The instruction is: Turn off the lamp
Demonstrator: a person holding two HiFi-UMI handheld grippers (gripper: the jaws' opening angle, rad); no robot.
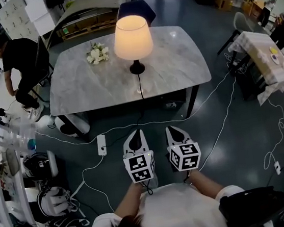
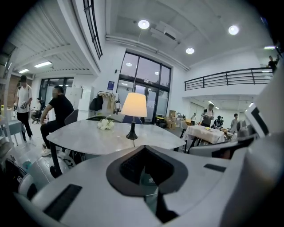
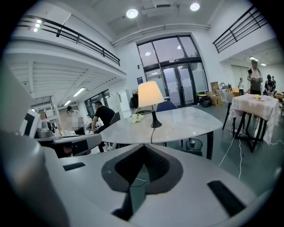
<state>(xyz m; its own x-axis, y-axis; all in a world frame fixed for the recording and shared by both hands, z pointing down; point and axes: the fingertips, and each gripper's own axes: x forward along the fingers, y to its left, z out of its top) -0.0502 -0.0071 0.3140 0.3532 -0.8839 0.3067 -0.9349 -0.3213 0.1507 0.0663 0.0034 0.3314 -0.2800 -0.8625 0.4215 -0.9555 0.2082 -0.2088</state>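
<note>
Two claws are held side by side over the floor, short of the near edge of the table. Left claw: jaws together, nothing held. Right claw: jaws together, nothing held.

The lamp stands upright near the middle of the table, shade glowing, so the task is not yet done. It lies straight ahead of both claws and well apart from them, with the near half of the table between. Its long axis is vertical. The cord runs from the base toward the claws and drops over the near table edge.

The left claw points slightly more directly at the lamp base; the distance is about equal for both. No switch can be made out in any view. Judgement: an advance over the near table edge is required first.
</note>
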